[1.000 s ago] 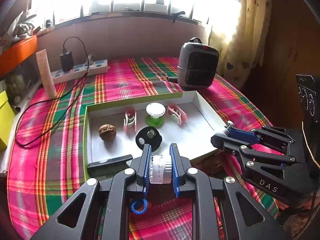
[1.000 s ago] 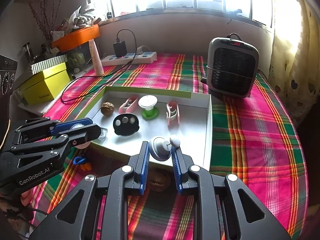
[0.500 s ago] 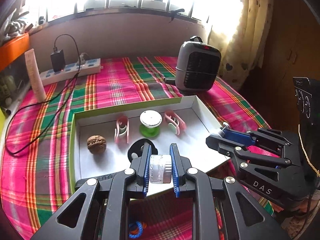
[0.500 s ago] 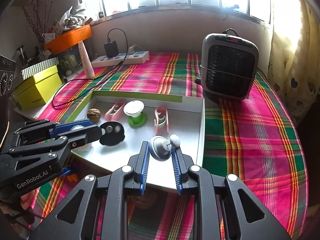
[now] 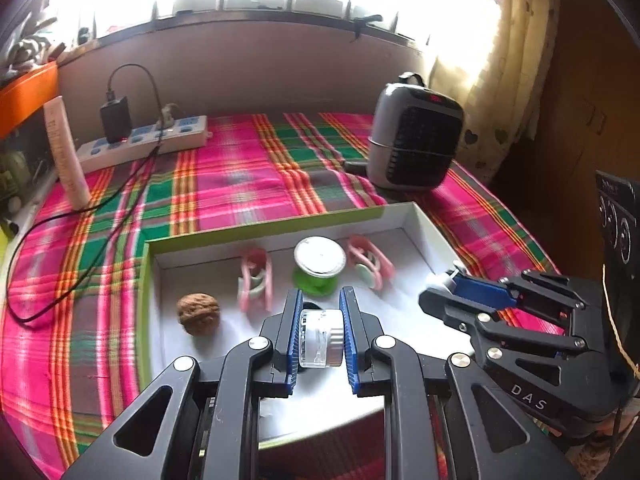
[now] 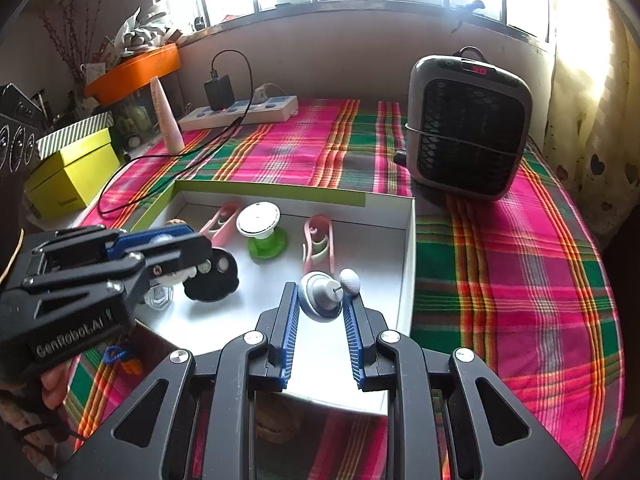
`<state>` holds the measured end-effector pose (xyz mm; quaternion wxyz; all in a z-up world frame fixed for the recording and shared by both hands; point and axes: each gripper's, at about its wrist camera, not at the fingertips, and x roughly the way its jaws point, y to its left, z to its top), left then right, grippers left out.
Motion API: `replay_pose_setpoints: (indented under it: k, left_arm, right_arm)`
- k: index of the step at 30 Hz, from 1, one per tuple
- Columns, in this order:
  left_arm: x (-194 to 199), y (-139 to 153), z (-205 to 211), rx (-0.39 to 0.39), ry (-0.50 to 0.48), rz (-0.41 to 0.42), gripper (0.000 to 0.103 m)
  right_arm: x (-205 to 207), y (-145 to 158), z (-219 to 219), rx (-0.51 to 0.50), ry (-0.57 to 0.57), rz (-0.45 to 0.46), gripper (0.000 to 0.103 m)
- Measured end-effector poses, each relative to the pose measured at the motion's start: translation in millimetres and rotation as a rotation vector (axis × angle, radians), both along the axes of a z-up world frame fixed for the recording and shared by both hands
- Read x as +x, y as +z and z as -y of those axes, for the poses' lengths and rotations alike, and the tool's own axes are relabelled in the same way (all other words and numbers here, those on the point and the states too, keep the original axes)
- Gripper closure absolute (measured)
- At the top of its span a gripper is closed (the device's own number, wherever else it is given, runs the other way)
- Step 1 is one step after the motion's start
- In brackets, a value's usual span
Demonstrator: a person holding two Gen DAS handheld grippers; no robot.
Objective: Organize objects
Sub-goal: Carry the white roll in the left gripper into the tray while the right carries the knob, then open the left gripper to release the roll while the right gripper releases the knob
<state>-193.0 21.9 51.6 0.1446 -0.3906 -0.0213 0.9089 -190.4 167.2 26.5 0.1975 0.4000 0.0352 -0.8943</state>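
My left gripper is shut on a small clear jar with a white lid, held over the white tray. My right gripper is shut on a grey knob with a small white ball, over the tray's right part. In the tray lie a walnut, two pink clips, a green spool with a white top and a black disc. A clear glass piece stands under the left gripper.
A grey heater stands behind the tray on the right. A power strip with a charger and a pink tube are at the back left. A yellow box is at far left. A blue-orange trinket lies on the plaid cloth.
Both grippers have moved forward over the tray with their objects still held. The tray and its contents look nearer and lower in both views.
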Motion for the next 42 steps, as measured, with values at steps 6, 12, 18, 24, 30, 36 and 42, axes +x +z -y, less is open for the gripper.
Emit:
replay_pose_setpoints:
  k: [6, 12, 18, 24, 30, 36, 42]
  left_arm:
    - [-7.1, 0.6, 16.3, -0.016, 0.044, 0.000, 0.086]
    - [-12.7, -2.2, 27.9, -0.017, 0.076, 0.009, 0.086]
    - [-17.4, -6.8, 34.8, -0.007, 0.089, 0.027, 0.086]
    - [-21.1, -13.9, 37.3, -0.010, 0.095, 0.046, 0.086]
    - [-24.8, -19.9, 40.5, -0.011, 0.105, 0.058, 0.086]
    - [-27.7, -21.2, 37.8, -0.016, 0.097, 0.061, 0.086]
    - [-32.5, -22.4, 38.8, -0.020, 0.100, 0.064, 0.086]
  right_arm:
    - [-4.6, -2.7, 9.5, -0.004, 0.024, 0.007, 0.080]
    - [-7.5, -4.2, 18.7, -0.008, 0.048, 0.012, 0.080]
    - [-10.1, -6.0, 25.2, -0.010, 0.059, 0.016, 0.080]
    - [-13.2, -8.6, 32.0, -0.008, 0.074, 0.025, 0.080]
    - [-18.3, -11.0, 36.6, -0.004, 0.082, 0.032, 0.080]
    - [-21.9, -13.8, 40.2, 0.002, 0.086, 0.040, 0.080]
    - [-26.2, -16.5, 43.4, 0.010, 0.088, 0.047, 0.080]
